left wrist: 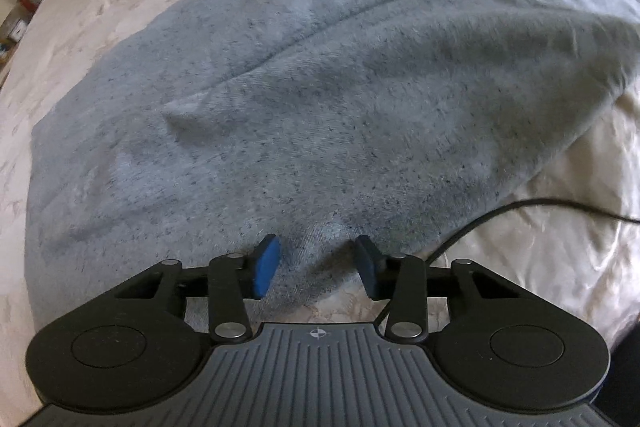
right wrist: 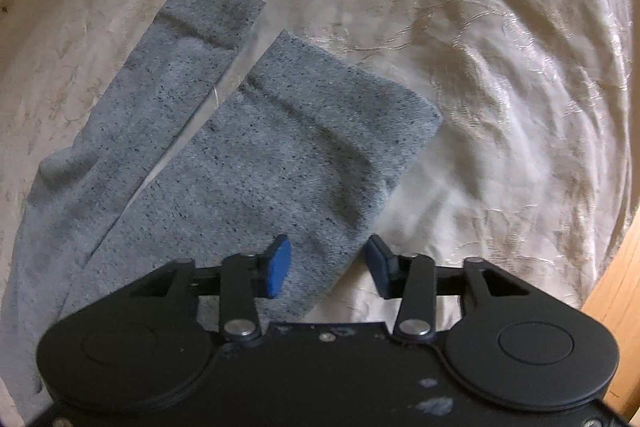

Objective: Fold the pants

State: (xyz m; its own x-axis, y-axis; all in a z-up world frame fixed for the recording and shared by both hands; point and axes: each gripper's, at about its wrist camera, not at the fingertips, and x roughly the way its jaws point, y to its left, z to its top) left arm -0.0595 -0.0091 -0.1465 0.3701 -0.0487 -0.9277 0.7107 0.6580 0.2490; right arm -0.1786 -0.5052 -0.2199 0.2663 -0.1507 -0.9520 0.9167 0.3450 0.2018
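Nearest our lenses, the left tool has its blue pads either side of a raised pinch at the near edge of the speckled grey knit pants, and the right tool straddles the near side edge of one leg. Both sets of jaws stand partly apart, and we cannot tell whether the pads press the cloth yet. We judge the fold barely begun: the pants lie spread flat on the cream embroidered bedspread, the two legs side by side with a thin gap and none laid over the other. In the right view the long axis runs from lower left up to the hemmed cuffs, which point away from us.
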